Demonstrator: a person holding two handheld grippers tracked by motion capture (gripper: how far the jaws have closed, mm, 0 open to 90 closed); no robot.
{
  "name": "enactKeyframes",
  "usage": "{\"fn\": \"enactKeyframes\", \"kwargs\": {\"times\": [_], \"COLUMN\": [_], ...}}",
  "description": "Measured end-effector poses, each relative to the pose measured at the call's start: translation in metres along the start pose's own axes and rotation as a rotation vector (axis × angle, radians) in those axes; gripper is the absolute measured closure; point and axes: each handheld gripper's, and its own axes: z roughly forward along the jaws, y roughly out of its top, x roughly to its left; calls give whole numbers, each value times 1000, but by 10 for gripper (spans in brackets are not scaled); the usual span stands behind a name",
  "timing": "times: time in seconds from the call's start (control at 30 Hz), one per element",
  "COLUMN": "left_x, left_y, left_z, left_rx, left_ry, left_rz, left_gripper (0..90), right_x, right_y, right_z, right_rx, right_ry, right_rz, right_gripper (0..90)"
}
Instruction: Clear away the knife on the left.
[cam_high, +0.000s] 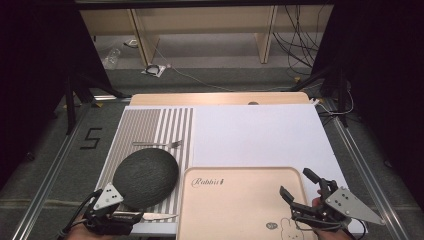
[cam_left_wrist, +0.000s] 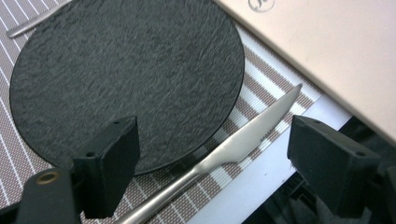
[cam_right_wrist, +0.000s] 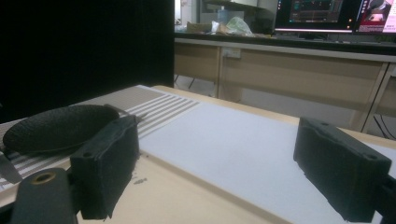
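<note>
A round dark slate plate (cam_high: 145, 177) lies on a striped placemat (cam_high: 172, 122), with a fork (cam_high: 157, 144) beyond it and a silver table knife (cam_high: 159, 216) at its near edge. My left gripper (cam_high: 132, 217) is at the knife's handle end. In the left gripper view the left gripper (cam_left_wrist: 215, 154) is open, and the knife (cam_left_wrist: 243, 140) lies on the mat between its jaws, untouched, beside the plate (cam_left_wrist: 126, 79). My right gripper (cam_high: 299, 184) hovers open over the beige tray (cam_high: 240, 200). Nothing sits between the jaws of the right gripper (cam_right_wrist: 215, 158).
The tray (cam_left_wrist: 327, 46) printed "Rabbit" sits right of the placemat, overlapping a white board (cam_high: 255, 135) that covers the table's middle and right. In the right gripper view the plate (cam_right_wrist: 56, 126) lies to the left. Beyond the far table edge stand desks and cables on the floor.
</note>
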Motion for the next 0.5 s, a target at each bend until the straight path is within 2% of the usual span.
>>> {"fn": "enactKeyframes", "kwargs": {"times": [0.07, 0.27, 0.5], "left_x": [0, 2, 1], "left_y": [-1, -4, -8], "left_z": [1, 3, 5], "left_rx": [31, 78, 152], "left_ry": [-1, 6, 35], "left_rz": [11, 19, 41], "left_gripper": [182, 185, 190], "right_x": [0, 1, 1], "right_y": [0, -1, -1], "right_z": [0, 2, 2], "right_rx": [0, 3, 6], "right_ry": [1, 4, 8], "right_rz": [-1, 0, 2], "right_gripper": [152, 152, 152]}}
